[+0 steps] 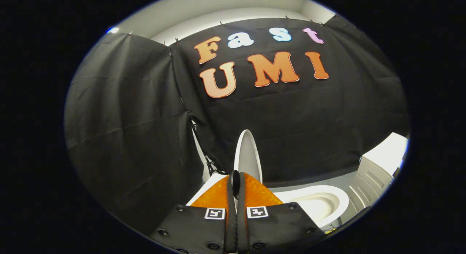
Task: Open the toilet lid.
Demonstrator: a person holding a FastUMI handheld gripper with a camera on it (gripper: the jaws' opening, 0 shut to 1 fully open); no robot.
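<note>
the gripper (235,179) has its fingers drawn together on the edge of the white, oval, hard plastic toilet lid (247,152), which stands nearly upright just beyond the fingers, seen edge-on against the black cloth wall (127,130). beside it lies the white ceramic toilet bowl (320,203), its seat uncovered. the lid looks light, stiff and smooth, so likely slippery; a pinch on the thin front rim, far from the hinge, seems best. a white cabinet (375,170) stands beyond the bowl.

Raised lid (247,152) just beyond tool (236,179), bowl (320,201) right.
</note>
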